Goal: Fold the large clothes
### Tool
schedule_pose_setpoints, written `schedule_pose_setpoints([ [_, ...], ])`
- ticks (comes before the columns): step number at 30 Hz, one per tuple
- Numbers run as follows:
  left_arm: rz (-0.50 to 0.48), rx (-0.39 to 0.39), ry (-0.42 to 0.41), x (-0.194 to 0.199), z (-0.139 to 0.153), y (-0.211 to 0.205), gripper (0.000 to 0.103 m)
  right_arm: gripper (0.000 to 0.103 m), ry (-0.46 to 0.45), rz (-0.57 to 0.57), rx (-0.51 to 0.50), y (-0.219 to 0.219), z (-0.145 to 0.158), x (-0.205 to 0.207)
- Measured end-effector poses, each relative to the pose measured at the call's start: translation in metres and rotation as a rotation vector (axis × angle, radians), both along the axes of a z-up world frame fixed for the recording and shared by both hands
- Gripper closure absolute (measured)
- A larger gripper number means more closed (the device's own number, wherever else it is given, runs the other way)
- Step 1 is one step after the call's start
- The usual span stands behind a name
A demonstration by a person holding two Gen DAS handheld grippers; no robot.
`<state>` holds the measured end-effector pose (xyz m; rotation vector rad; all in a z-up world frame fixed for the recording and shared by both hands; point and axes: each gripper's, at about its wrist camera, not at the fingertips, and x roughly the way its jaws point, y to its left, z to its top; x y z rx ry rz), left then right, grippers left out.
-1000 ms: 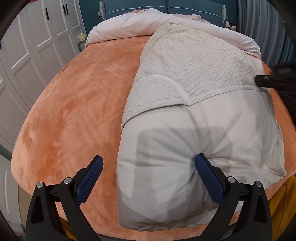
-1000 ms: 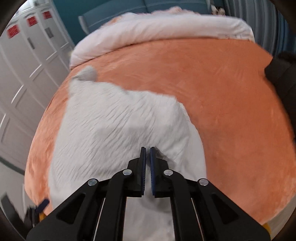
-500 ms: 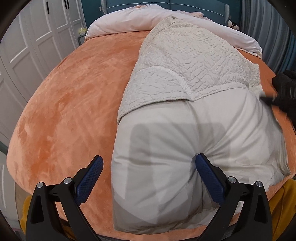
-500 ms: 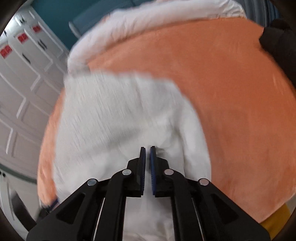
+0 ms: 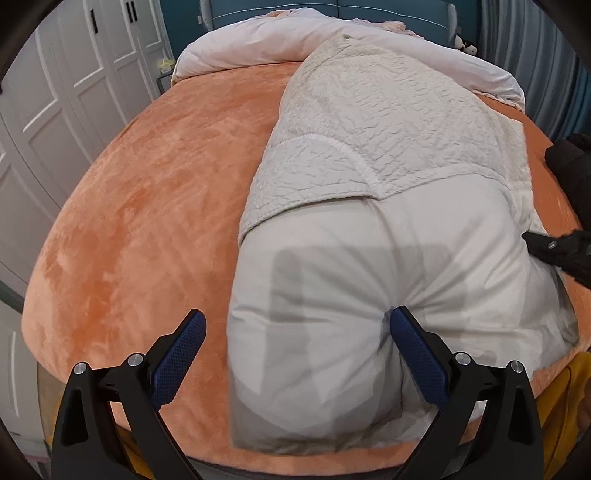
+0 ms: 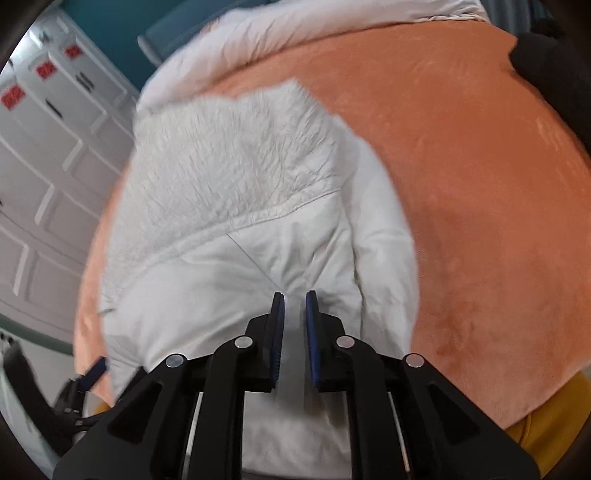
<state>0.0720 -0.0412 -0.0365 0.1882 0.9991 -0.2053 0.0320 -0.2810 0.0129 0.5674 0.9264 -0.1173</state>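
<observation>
Since a second ago: your right gripper (image 6: pixel 294 308) has come down and across the white garment (image 5: pixel 369 266), from the textured part onto the smooth padded part; its jaws, then pressed together, are now opening, a narrow gap between the pads and white cloth showing in that gap, not pinched. Your left gripper (image 5: pixel 295 332) has kept its place.

Item 1. White garment: large, part folded, lying on the orange bedcover (image 5: pixel 147 221) toward its right side and near edge. Fleecy, crinkled panel on the far half; smooth puffy panel nearest you.

Item 2. Left gripper: jaws spread wide, gripping nothing. One blue pad lies over bare bedcover; the other dents the garment's smooth panel.

Item 3. Right gripper, seen from the left view at the garment's right edge.

Item 4. Writing: red labels (image 6: pixel 46 69) on the white cupboard doors (image 6: pixel 48 155), too blurred to read. No brand legible anywhere.

Item 5. Surroundings: pale rolled duvet (image 5: pixel 295 40) across the bed's far end, teal headboard (image 5: pixel 332 9) behind it; black object (image 6: pixel 554 74) on the bedcover's right edge; yellow fabric (image 6: pixel 546 417) below the bed's near edge. Nothing lies between your grippers and the garment.
</observation>
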Motion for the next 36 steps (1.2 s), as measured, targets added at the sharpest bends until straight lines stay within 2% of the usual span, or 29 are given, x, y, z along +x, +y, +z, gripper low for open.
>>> schedule_pose_setpoints([
  [2,0.012,-0.031,0.006,-0.001,0.011,0.006,0.006,0.075,-0.036,-0.017,-0.002,-0.007,0.008,-0.014],
  [3,0.018,-0.047,0.000,-0.001,0.016,0.008,0.006,0.060,-0.046,-0.030,-0.013,-0.012,0.010,-0.021],
  [4,0.024,-0.065,-0.010,0.000,0.022,0.011,0.006,0.051,-0.046,-0.045,-0.023,-0.018,0.008,-0.027],
  [8,0.046,-0.107,-0.044,0.016,0.046,0.015,0.006,0.051,-0.018,-0.071,0.058,-0.038,-0.013,-0.027],
  [10,0.065,-0.119,-0.043,0.028,0.052,0.016,0.006,0.045,-0.010,-0.067,0.119,-0.046,-0.020,-0.024],
  [14,0.085,-0.161,-0.014,0.046,0.054,0.019,0.006,0.038,0.003,-0.032,0.134,-0.043,-0.031,-0.017],
  [16,0.085,-0.159,-0.002,0.053,0.051,0.018,0.006,0.031,0.002,-0.015,0.155,-0.040,-0.035,-0.012],
  [20,0.069,-0.154,0.041,0.065,0.035,0.013,0.005,0.025,0.008,0.010,0.195,-0.039,-0.043,-0.005],
  [25,0.069,-0.215,0.078,0.073,0.021,0.012,0.005,0.017,0.009,0.030,0.256,-0.039,-0.054,0.009],
  [29,0.054,-0.237,0.076,0.079,0.016,0.009,0.005,0.014,-0.002,0.039,0.317,-0.043,-0.068,0.014],
  [36,0.036,-0.333,0.111,0.092,0.006,0.005,0.005,0.012,-0.036,0.071,0.411,-0.052,-0.083,0.024],
])
